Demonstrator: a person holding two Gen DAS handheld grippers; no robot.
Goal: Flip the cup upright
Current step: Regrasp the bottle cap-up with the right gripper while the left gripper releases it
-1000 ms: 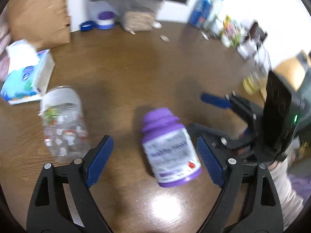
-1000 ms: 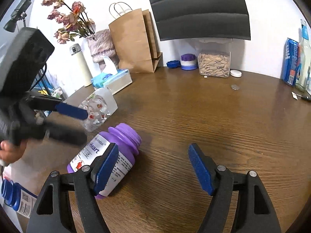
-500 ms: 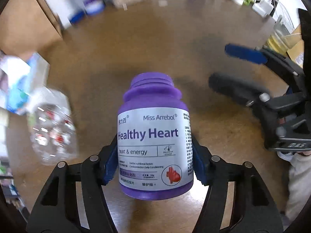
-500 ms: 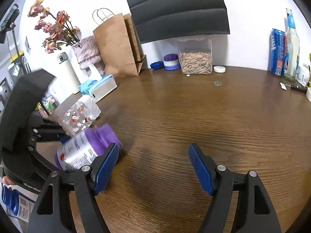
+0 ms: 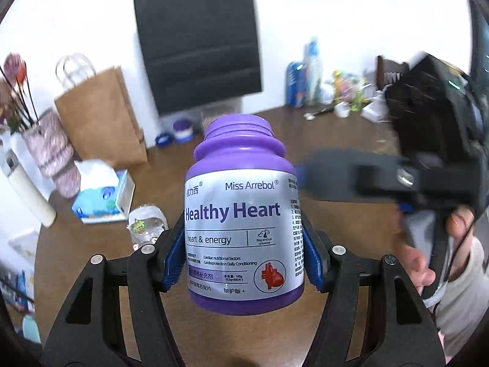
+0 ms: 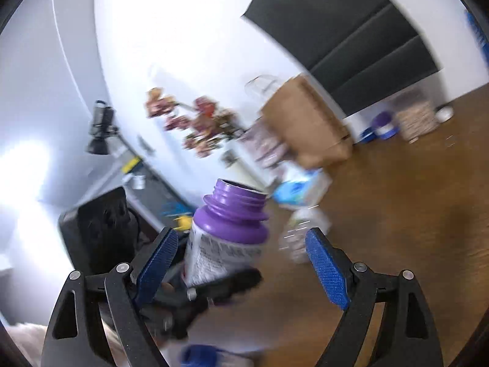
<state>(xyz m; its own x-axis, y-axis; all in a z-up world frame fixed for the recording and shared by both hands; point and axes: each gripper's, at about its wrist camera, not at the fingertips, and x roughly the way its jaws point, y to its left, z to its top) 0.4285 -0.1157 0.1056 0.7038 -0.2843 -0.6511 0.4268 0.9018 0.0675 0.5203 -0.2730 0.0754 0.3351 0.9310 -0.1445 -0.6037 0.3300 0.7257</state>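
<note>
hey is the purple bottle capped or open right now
Open. The purple bottle, held in the left gripper, shows bare neck threads and an uncovered mouth, no cap.

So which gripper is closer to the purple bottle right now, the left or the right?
Left. The left gripper is clamped on the purple bottle, one pad on each side of its label. The right gripper is open, near the bottle's neck but not gripping it.
</note>
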